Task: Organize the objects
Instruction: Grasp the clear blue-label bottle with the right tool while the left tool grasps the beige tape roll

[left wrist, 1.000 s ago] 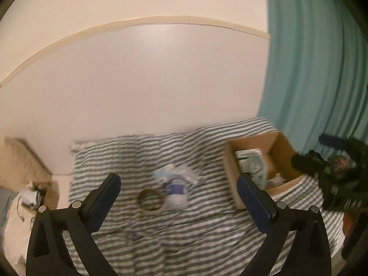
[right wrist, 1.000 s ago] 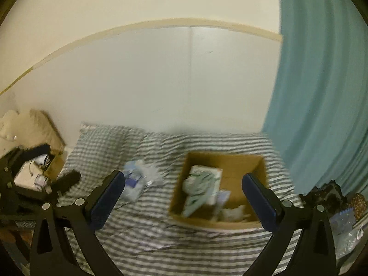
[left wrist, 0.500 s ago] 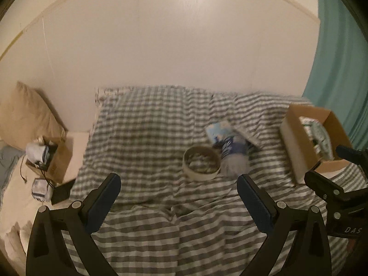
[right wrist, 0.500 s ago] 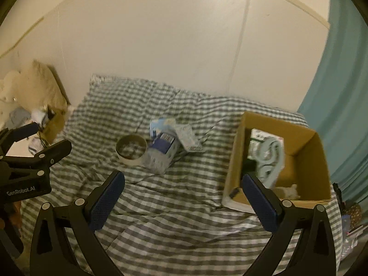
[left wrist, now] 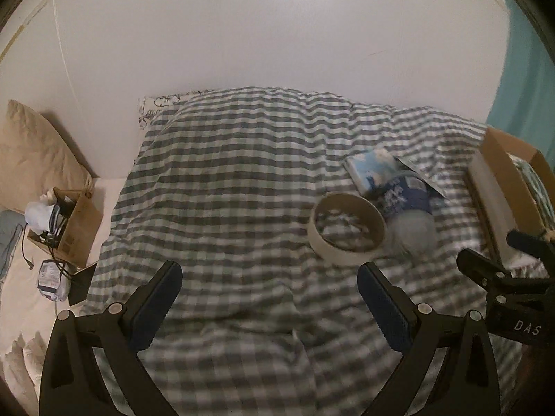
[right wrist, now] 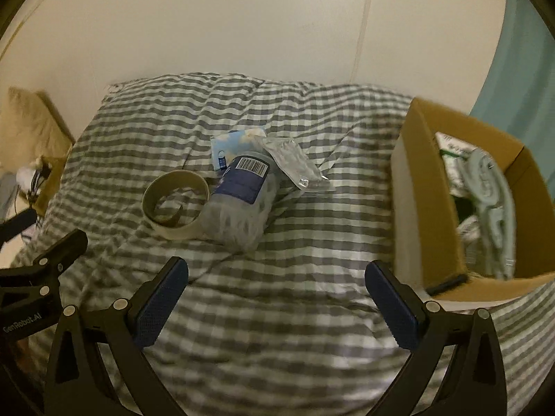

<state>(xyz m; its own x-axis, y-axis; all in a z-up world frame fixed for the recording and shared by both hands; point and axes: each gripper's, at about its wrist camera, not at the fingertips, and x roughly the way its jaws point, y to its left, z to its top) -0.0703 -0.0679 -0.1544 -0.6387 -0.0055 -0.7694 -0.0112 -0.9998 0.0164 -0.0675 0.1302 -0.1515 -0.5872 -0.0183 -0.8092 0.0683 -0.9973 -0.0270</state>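
Observation:
A tape roll, a clear plastic bottle with a blue label, a light blue packet and a silvery pouch lie together on the grey checked bedspread. An open cardboard box holding several items stands at the right. My left gripper is open and empty, short of the tape roll. My right gripper is open and empty, between the pile and the box.
A tan pillow and a small cardboard box of cables lie left of the bed. A teal curtain hangs at the right. A white wall stands behind the bed.
Both grippers have tilted down and moved closer to the bed. The pile and the box now look larger and nearer. Both stay open.

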